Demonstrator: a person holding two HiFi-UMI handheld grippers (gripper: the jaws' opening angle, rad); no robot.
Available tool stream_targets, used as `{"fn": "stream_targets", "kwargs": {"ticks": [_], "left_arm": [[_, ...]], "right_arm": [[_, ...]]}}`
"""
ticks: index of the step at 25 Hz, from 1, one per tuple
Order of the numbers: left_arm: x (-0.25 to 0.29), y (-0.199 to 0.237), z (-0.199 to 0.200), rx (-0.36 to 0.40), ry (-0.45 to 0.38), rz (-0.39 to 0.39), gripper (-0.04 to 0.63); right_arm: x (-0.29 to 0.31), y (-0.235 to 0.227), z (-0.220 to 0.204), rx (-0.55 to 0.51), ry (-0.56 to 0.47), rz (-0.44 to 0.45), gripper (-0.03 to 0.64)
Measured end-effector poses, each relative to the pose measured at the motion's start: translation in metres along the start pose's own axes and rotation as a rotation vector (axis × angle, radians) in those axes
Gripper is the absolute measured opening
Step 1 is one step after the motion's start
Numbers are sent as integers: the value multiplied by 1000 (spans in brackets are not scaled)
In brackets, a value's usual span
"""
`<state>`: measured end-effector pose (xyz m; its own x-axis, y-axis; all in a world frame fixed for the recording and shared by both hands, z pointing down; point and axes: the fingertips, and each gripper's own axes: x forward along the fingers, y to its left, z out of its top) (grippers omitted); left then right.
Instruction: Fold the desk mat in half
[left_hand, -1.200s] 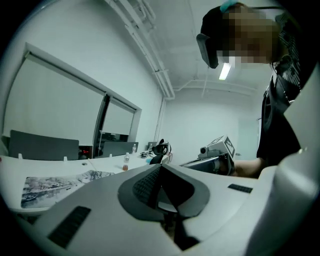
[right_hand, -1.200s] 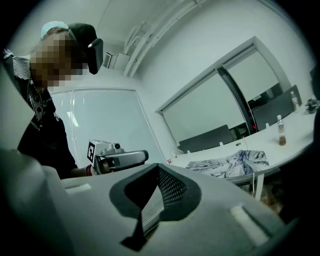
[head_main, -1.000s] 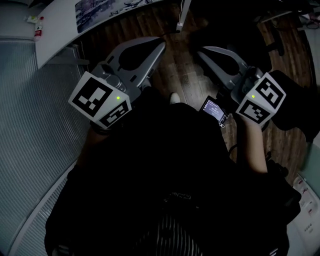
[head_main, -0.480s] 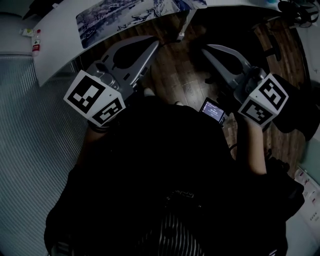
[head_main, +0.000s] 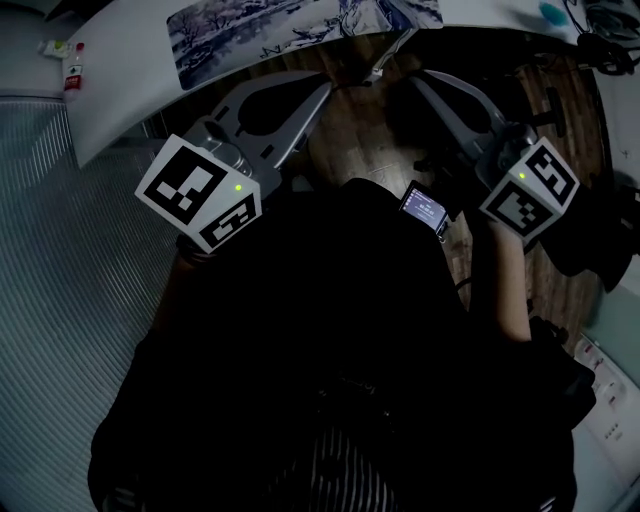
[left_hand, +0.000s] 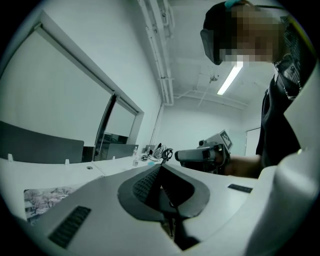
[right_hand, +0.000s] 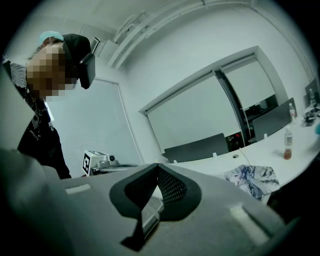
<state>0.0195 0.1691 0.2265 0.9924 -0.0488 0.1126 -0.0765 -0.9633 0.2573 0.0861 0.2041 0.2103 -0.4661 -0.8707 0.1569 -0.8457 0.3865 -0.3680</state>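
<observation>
Status: approach phase, fold not started. The desk mat (head_main: 262, 24) lies flat, print up, on the white desk (head_main: 120, 85) along the top edge of the head view; both grippers are short of it, over the wood floor (head_main: 365, 150), touching nothing.

Left gripper (head_main: 322, 90): jaws together, nothing between them (its own view shows the pads meeting tip to tip); the mat sits low left in that view (left_hand: 45, 196). Right gripper (head_main: 414, 80): also closed and empty; the mat is right of centre in its view (right_hand: 252, 179), with a bottle (right_hand: 287, 145) beyond it on the desk.

Pose: both hands held out in front of the body; grippers roughly level, tipped only slightly down; tips converge toward top centre of the head view; left at frame left, right at frame right, well apart.

Doing the step well, my read:
- Open both sets of jaws before reaching the desk edge.
- Take two corners of the same mat edge, one per gripper.
- Come in low and flat, so the lower jaw slides under the thin sheet rather than shoving it along.
- Lift both corners together, carry them to the opposite edge, and line up the edges before letting go.

Risk: the mat looks thin and likely slides on the smooth desk, so a one-sided grab would skew the fold.
</observation>
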Motion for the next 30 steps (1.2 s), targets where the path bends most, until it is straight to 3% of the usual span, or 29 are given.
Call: {"fn": "stream_targets", "kwargs": {"ticks": [3, 7, 17, 24, 30], "left_arm": [[-7, 17, -12, 0, 61, 24, 8], [-14, 24, -7, -24, 20, 28, 8], [-40, 59, -7, -52, 19, 148, 8], [-25, 101, 6, -72, -15, 208, 8], [15, 139, 18, -84, -2, 214, 8]], "right_arm": [[26, 10, -1, -40, 33, 40, 5], [49, 8, 5, -55, 64, 71, 5], [110, 8, 15, -62, 70, 203, 5], [140, -27, 26, -47, 95, 254, 5], [163, -81, 44, -16, 101, 273, 5]]}}
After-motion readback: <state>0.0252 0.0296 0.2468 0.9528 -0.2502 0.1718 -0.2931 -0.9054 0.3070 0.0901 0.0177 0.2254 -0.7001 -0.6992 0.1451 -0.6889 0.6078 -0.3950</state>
